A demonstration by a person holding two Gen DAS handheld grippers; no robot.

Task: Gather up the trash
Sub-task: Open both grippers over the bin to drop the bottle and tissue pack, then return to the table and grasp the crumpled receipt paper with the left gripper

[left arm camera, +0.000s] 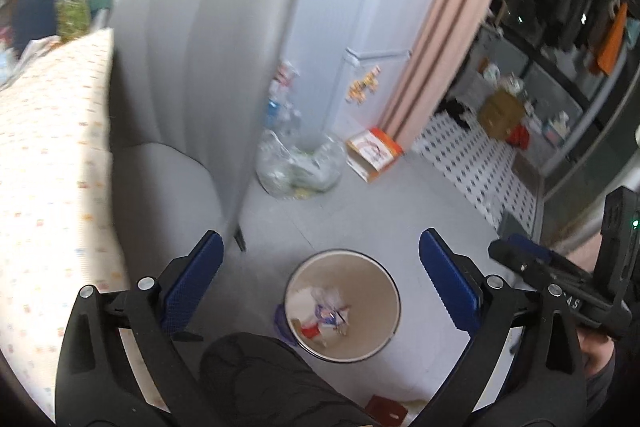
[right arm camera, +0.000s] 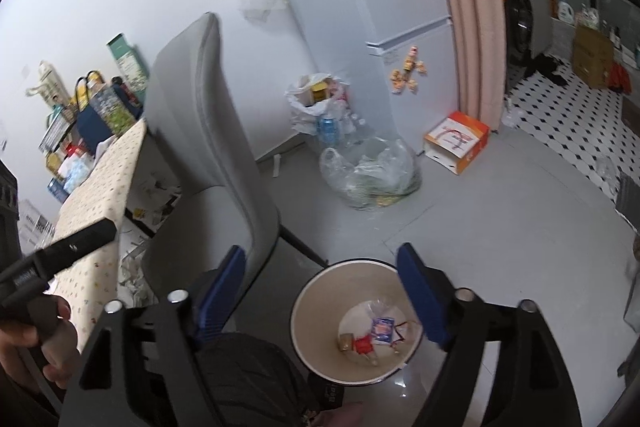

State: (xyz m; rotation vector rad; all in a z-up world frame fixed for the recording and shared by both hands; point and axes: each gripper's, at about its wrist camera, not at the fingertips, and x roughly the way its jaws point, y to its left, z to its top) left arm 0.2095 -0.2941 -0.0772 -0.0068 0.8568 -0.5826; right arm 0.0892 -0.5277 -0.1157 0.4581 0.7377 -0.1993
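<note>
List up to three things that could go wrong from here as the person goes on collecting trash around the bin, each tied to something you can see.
1. The left gripper and right gripper hang open and empty over the waste bin; lowering either could clip its rim and tip it.
2. The grey chair stands close by; a swing left may hit it.
3. The clear plastic bag on the floor looks floppy and could slip from a pinch.
</note>
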